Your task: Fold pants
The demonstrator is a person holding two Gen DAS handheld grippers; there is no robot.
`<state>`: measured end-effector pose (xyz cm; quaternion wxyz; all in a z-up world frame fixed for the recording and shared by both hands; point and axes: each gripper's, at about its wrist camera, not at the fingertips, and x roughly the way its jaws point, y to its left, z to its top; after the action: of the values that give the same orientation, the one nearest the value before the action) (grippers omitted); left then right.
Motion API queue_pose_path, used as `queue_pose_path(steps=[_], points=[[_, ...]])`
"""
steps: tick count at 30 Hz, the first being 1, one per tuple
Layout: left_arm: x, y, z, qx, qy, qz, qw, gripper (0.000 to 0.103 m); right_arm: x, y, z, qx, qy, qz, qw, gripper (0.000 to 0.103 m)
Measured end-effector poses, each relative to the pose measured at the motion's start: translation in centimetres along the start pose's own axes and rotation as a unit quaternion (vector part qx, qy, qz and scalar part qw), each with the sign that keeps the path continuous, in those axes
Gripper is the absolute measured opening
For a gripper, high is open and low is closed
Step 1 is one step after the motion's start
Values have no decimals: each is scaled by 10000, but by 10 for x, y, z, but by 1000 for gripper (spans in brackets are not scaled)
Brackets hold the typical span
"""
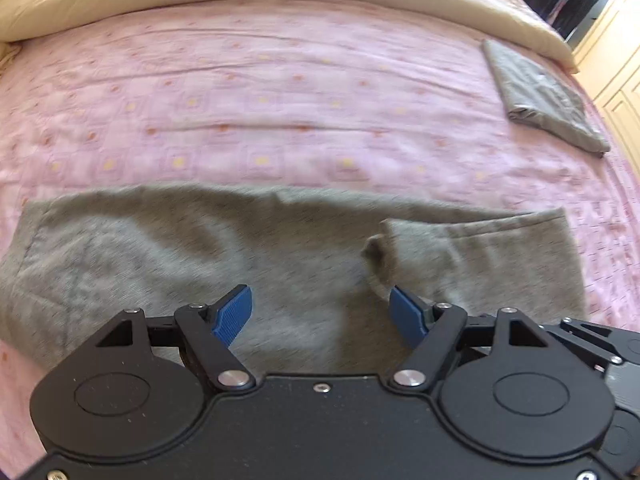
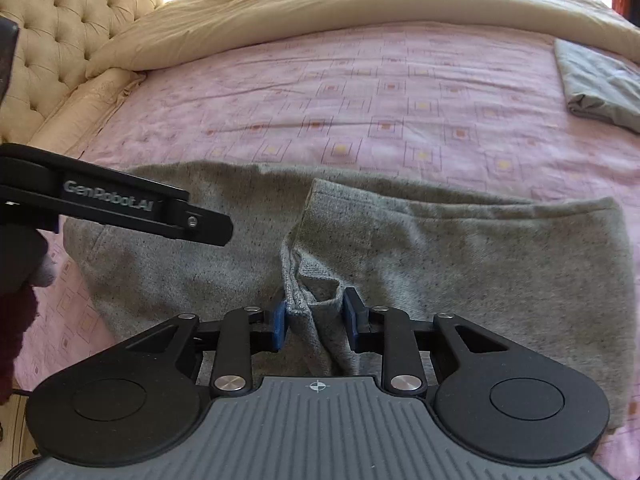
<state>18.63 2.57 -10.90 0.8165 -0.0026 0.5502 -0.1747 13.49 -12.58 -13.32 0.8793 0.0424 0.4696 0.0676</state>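
Pink bedsheet (image 2: pixel 360 92) w/ grey pants (image 2: pixel 460 248) lying across it, long axis left-right. R gripper (image 2: pixel 316 316) nearer, narrow, pinching bunched cuff (image 2: pixel 304 300) mid-garment. L gripper (image 1: pixel 320 316) wide, empty, hovering just left.

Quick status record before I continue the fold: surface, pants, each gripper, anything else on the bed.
surface: pink patterned bedspread, beige duvet bunched at the far side
pants: grey pants lying across the near part of the bed, one end folded over the middle
left gripper: open, above the pants, nothing between its fingers
right gripper: partly closed around a bunched fold of the pants; firm pinch not confirmed
other item: folded grey cloth at the far right of the bed
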Motion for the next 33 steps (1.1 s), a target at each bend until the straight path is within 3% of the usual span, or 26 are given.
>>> queue_pose_path(steps=[3, 6, 9, 11, 15, 16, 19, 25, 29, 33], points=[[3, -23, 6, 69, -97, -166, 9998, 76, -33, -17, 3, 26, -167, -66, 9998, 36], [6, -44, 7, 170, -126, -302, 9993, 76, -51, -39, 8, -26, -245, -203, 9995, 36], [20, -57, 1, 237, 34, -175, 9996, 76, -49, -71, 10, 147, -274, -603, 9977, 36], [36, -61, -10, 186, 309, -85, 9993, 76, -39, -95, 14, 361, -166, -900, 9951, 36], [73, -58, -39, 124, 1103, 69, 9938, 80, -20, -125, 28, 632, -191, -1036, 9924, 26], [74, -59, -45, 235, 978, 150, 9948, 87, -15, -129, 32, 661, -179, -1022, 9924, 25], [74, -67, -49, 396, 917, 257, 9947, 92, 1, -138, 41, 699, -44, -969, 9928, 24], [80, -66, -45, 79, 944, 298, 9951, 103, 42, -169, 41, 703, 460, -1246, 9886, 17], [80, -69, -46, 93, 869, 461, 9951, 103, 36, -166, 44, 615, 381, -1189, 9903, 16], [79, -71, -48, 26, 755, 516, 9958, 103, 3, -152, 34, 383, 165, -986, 9942, 17]])
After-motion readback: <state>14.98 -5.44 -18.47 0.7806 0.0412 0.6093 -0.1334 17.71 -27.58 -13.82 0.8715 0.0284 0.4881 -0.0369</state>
